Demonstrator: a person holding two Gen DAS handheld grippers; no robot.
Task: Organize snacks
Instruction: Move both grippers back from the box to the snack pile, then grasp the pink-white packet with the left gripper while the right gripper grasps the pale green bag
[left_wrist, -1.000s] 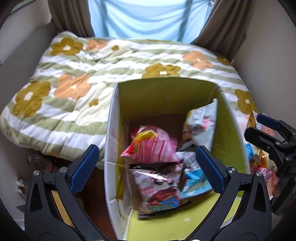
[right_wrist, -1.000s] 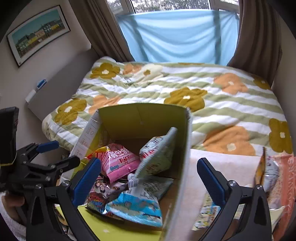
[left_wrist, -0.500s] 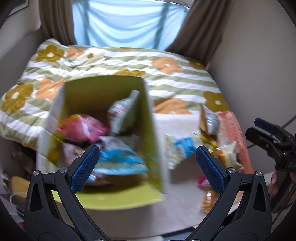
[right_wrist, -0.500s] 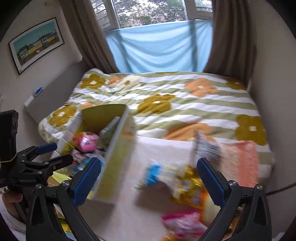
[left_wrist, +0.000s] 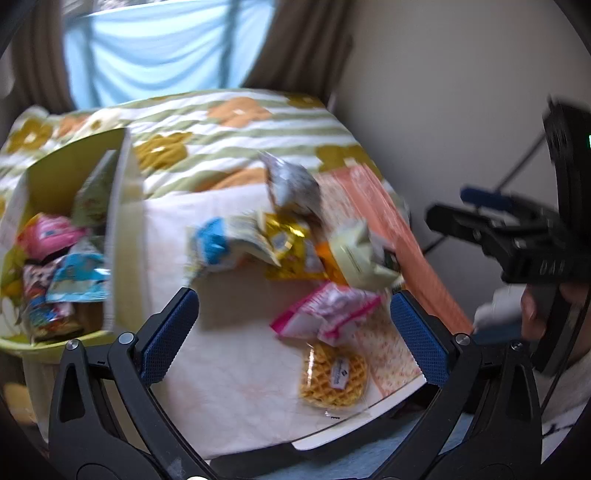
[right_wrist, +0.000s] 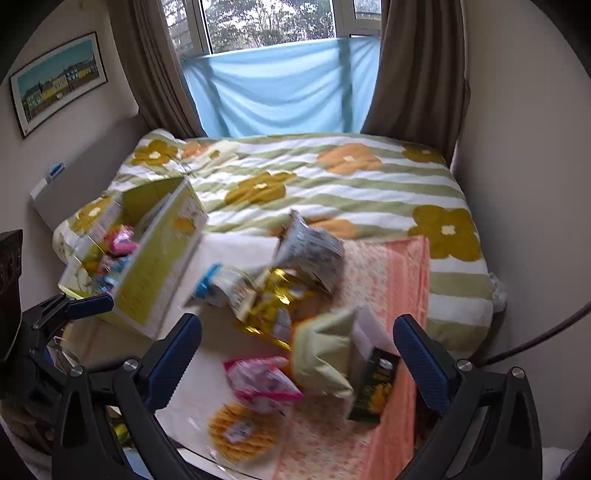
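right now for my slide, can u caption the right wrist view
Open right gripper above loose snack packets and a round waffle on the table, green box of snacks at left.

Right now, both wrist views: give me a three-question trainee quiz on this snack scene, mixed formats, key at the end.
1. True or false: the round waffle pack lies inside the green cardboard box.
2. Multiple choice: the left gripper is A) shut on a packet, B) open and holding nothing, C) out of view.
3. Fill in: the snack lying just behind the waffle pack is the ____ packet.

Key
1. False: it lies loose on the tabletop, nearest the grippers.
2. B; the right gripper is open too.
3. Pink.
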